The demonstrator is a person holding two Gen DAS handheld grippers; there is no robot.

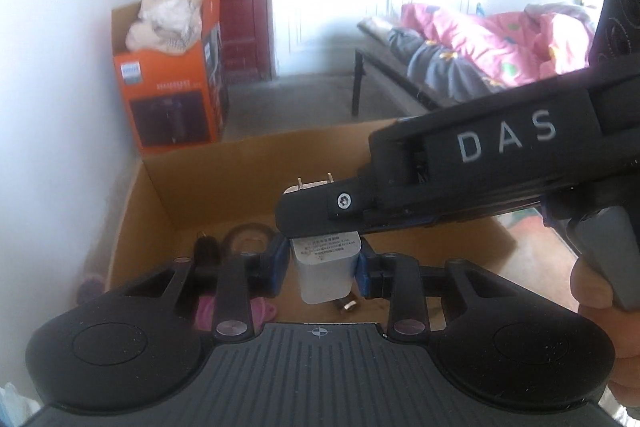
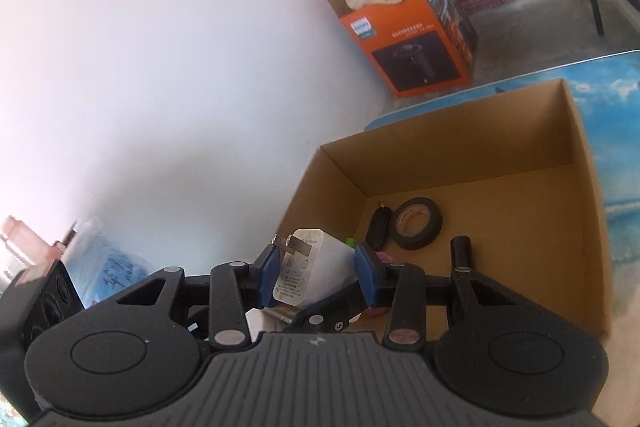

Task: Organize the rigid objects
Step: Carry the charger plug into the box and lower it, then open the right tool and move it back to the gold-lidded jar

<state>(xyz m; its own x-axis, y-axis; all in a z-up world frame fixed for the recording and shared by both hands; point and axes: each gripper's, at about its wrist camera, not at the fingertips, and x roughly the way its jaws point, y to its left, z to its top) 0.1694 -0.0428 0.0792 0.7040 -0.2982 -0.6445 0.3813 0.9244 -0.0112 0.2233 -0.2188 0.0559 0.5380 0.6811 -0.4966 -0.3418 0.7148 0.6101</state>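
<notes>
A: What do I have in the left hand-held gripper [image 1: 322, 269]?

B: Its blue pads are clenched on the lower body of a white charger [image 1: 326, 267], one pad on each side. The charger stands upright with its two metal prongs on top.

A: And my right hand-held gripper [image 2: 316, 269]?

B: It grasps the same white charger at the upper end; in the left wrist view its black finger lies across the charger just below the prongs. Both grippers hold the one object, which hangs in the air above the near edge of the open cardboard box [image 2: 576, 187].

A: What lies in the box?

B: On its floor, toward the far left corner, a roll of black tape [image 2: 418, 223] sits just beside a small black oblong item [image 2: 378, 227]. Something pink [image 1: 206, 309] shows behind my left gripper's linkage; I cannot tell what it is.

A: Surroundings?

B: An orange carton [image 1: 172, 87] stands against the white wall, and a bed [image 1: 480, 43] with pink bedding is well apart on the right.
</notes>
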